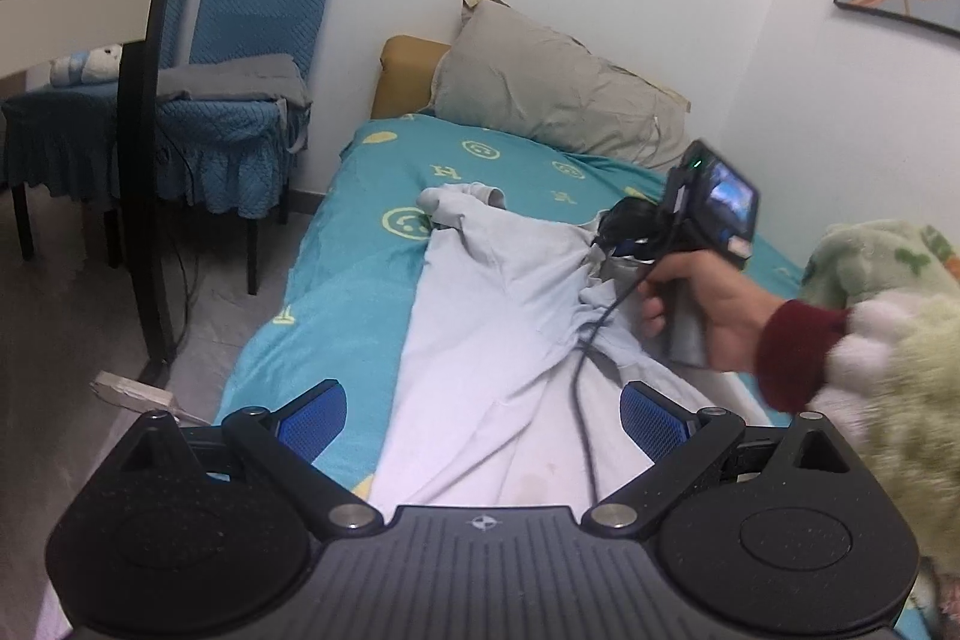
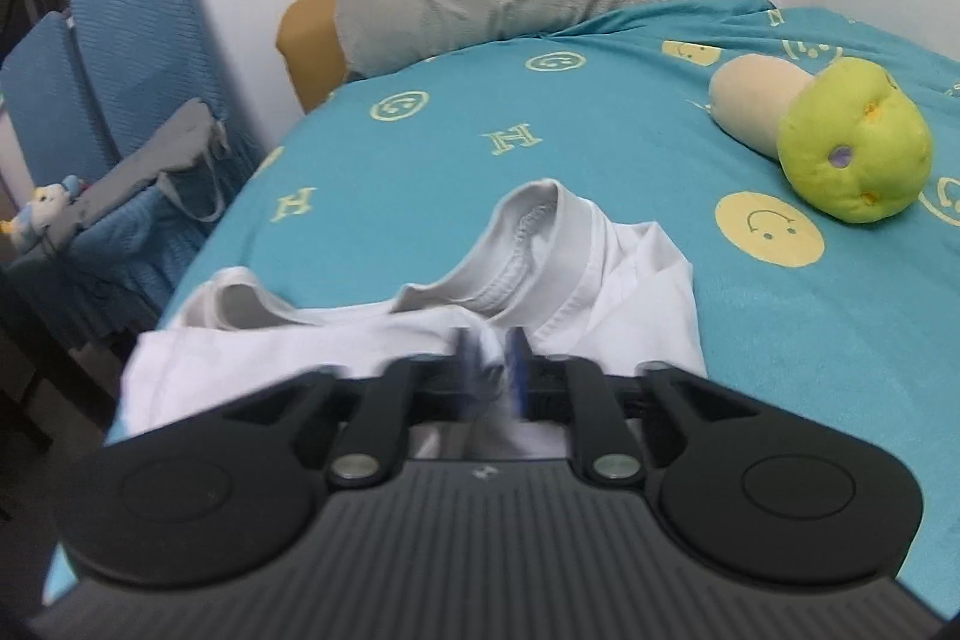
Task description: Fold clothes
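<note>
A white shirt (image 1: 480, 316) lies spread lengthwise on the teal sheet (image 1: 336, 280) of a bed, its collar (image 2: 534, 244) toward the far end near the grey pillow (image 1: 558, 94); the flat surface appears chosen so the cloth can be smoothed and folded without slipping off. The left gripper (image 1: 483, 415) hangs above the near part of the shirt, tilted downward, its blue pads (image 1: 312, 415) set wide apart with nothing between them, apparently ready to take a near edge. The right gripper (image 2: 493, 361) is seen from the left wrist view at the far right of the shirt, held in a hand (image 1: 702, 307) with a red cuff and angled down toward the fabric. Its own view is blurred: the pads stand close together with a pinch of white cloth between them just behind the collar, but whether they press on it cannot be told. A green plush toy (image 2: 852, 148) lies well apart on the far right, and a blue chair (image 1: 240, 40) stands beside the bed on the left.
</note>
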Available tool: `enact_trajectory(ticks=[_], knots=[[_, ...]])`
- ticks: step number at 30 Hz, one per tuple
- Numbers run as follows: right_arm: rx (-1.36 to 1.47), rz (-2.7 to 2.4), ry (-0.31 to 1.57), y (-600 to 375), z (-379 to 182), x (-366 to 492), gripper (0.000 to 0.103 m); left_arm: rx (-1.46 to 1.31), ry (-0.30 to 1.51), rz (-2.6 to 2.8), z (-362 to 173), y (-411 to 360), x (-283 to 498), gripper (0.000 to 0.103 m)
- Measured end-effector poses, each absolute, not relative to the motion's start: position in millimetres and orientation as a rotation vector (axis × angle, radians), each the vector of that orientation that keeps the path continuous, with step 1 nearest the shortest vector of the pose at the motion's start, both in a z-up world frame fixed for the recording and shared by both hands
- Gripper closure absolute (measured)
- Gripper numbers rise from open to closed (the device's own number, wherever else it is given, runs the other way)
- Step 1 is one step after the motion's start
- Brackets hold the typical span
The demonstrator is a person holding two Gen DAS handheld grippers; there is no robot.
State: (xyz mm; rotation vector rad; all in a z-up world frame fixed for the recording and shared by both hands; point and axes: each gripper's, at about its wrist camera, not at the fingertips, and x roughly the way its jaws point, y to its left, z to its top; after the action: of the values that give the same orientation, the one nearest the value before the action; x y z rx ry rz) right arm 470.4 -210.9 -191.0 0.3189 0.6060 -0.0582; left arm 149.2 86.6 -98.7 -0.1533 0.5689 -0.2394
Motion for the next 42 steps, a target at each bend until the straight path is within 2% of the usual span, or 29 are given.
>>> enact_trajectory(ticks=[1, 2, 3, 13, 21, 31, 37, 42], knots=[[0.324, -0.045, 0.606, -210, -186, 467, 0.018, -0.137, 0.558, -0.234, -97, 85, 148, 0.004], [0.327, -0.021, 0.584, -209, -178, 458, 0.01, -0.123, 0.546, -0.234, -95, 84, 146, 0.004], [0.326, -0.006, 0.567, -207, -169, 448, 0.009, -0.11, 0.534, -0.237, -93, 81, 142, 0.004], [0.247, 0.125, 0.499, -188, -78, 299, 0.009, -0.06, 0.402, -0.246, -55, 75, 97, 0.004], [0.208, 0.15, 0.419, -191, -34, 140, 0.009, -0.054, 0.36, -0.24, -19, 74, 49, 0.004], [0.269, 0.064, 0.413, -190, -42, -5, 0.009, 0.005, 0.394, -0.316, -23, 37, -13, 0.004], [0.251, 0.059, 0.376, -195, -47, -20, 0.009, 0.024, 0.442, -0.336, -39, 22, -23, 0.004], [0.26, 0.065, 0.428, -197, -61, -11, 0.009, 0.005, 0.501, -0.327, -51, 18, -11, 0.004]])
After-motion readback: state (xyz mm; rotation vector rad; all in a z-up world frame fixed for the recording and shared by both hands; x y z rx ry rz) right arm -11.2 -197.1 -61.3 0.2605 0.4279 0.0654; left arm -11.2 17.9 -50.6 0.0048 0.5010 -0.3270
